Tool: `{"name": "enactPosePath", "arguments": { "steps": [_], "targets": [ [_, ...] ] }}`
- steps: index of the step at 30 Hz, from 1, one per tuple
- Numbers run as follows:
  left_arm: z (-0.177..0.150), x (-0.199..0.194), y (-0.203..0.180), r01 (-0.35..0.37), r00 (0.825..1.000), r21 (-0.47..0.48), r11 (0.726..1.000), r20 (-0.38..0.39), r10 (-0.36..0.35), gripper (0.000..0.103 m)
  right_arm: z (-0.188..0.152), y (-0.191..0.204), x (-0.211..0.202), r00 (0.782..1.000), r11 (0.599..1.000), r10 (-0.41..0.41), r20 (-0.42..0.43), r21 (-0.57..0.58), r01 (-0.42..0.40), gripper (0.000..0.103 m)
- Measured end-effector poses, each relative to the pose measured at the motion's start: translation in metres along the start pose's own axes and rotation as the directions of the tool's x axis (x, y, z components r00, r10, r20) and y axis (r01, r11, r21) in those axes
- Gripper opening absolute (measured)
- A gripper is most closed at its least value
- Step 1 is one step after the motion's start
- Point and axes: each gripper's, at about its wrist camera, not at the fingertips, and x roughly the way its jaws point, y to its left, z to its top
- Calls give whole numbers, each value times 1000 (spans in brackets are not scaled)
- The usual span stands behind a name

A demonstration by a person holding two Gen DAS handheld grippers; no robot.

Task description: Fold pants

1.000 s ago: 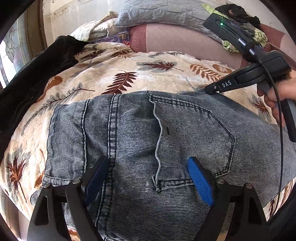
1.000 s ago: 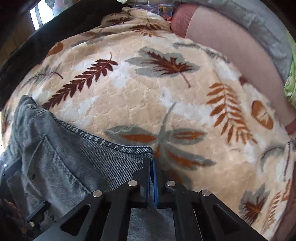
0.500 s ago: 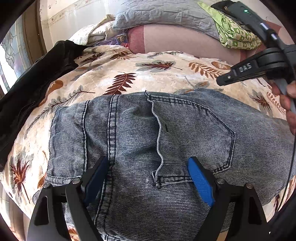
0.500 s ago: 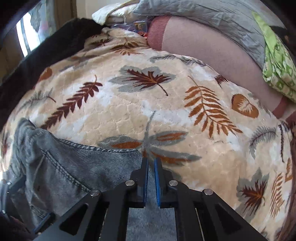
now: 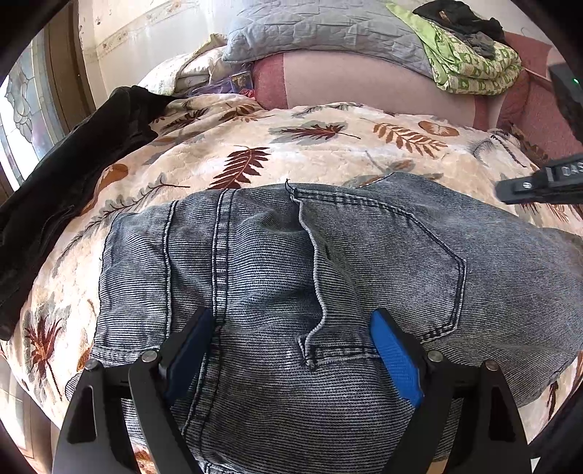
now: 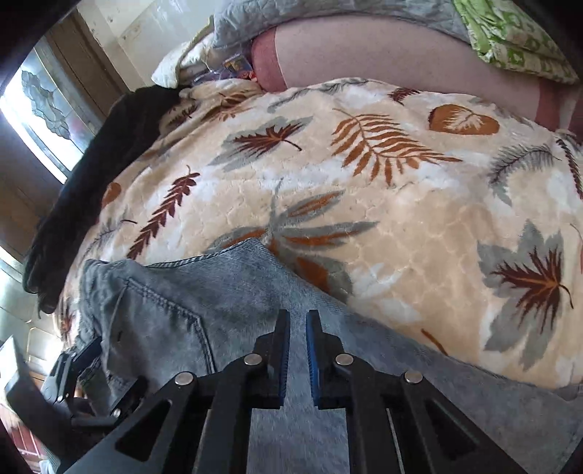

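Grey-blue jeans lie spread on a leaf-patterned blanket, back pocket and seams facing up. My left gripper hovers low over the seat of the jeans, open wide, its blue pads on either side of the pocket's edge and gripping nothing. My right gripper is over the jeans near their far edge. Its jaws are opening to a narrow gap, and no cloth sits between the pads. One of its black fingers shows at the right edge of the left wrist view.
A black garment lies along the blanket's left side by a window. At the back are a grey quilted pillow, a pink cushion and a green patterned cloth. Bare blanket stretches beyond and right of the jeans.
My right gripper let go of the jeans' far edge, parted its jaws slightly, rolled and slid to the right. The left gripper and the jeans stayed put.
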Motion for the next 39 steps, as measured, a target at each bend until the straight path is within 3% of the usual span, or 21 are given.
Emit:
{"name": "enactPosePath", "arguments": {
  "steps": [3, 6, 9, 12, 14, 16, 19, 20, 23, 26, 27, 29, 30, 36, 39],
  "targets": [
    [0, 0, 0, -3, 1000, 0, 1000, 4, 3, 88, -25, -61, -42, 1000, 990, -19, 12, 139, 17, 18],
    [0, -1, 1, -1, 1000, -3, 1000, 5, 1, 88, -52, -134, -81, 1000, 952, -5, 18, 305, 0, 18],
    [2, -5, 2, 5, 1000, -18, 1000, 13, -4, 88, -75, -196, -122, 992, 914, -121, 33, 393, 98, 20],
    [7, -24, -3, 31, 996, -23, 999, 82, -29, 88, -86, -239, -146, 965, 874, -263, 1, 425, 237, 34],
    [14, -40, -17, 73, 988, 3, 997, 139, -73, 88, -88, -256, -150, 965, 871, -262, -12, 428, 242, 34],
    [20, -48, -41, 141, 977, 57, 988, 151, -148, 88, -86, -264, -142, 973, 881, -227, -33, 420, 219, 34],
    [23, -38, -82, 220, 970, 127, 967, 80, -231, 88, -79, -256, -122, 969, 902, -240, -53, 357, 243, 30],
    [21, -33, -96, 225, 970, 151, 963, 56, -235, 88, -76, -251, -121, 960, 906, -278, -46, 320, 277, 6],
    [15, -17, -125, 233, 971, 215, 948, 2, -239, 88, -68, -237, -128, 945, 911, -328, 0, 266, 316, 3],
    [7, -2, -135, 225, 974, 222, 949, -41, -222, 88, -66, -231, -140, 912, 898, -401, 91, 236, 371, 3],
    [4, -2, -137, 213, 977, 234, 949, -29, -212, 88, -69, -238, -133, 917, 896, -393, 73, 253, 364, 4],
    [3, -3, -138, 204, 979, 242, 949, -24, -204, 89, -78, -257, -106, 938, 900, -344, -46, 269, 343, 7],
    [4, -3, -137, 209, 978, 239, 948, -32, -207, 89, -84, -260, -103, 934, 897, -354, -42, 267, 352, 10],
    [8, -9, -136, 218, 976, 212, 953, -36, -216, 89, -99, -238, -163, 916, 870, -386, 110, 373, 322, 27],
    [16, -19, -137, 267, 963, 168, 949, -6, -270, 89, -108, -213, -182, 957, 908, -243, 156, 385, 167, 41]
  ]
}}
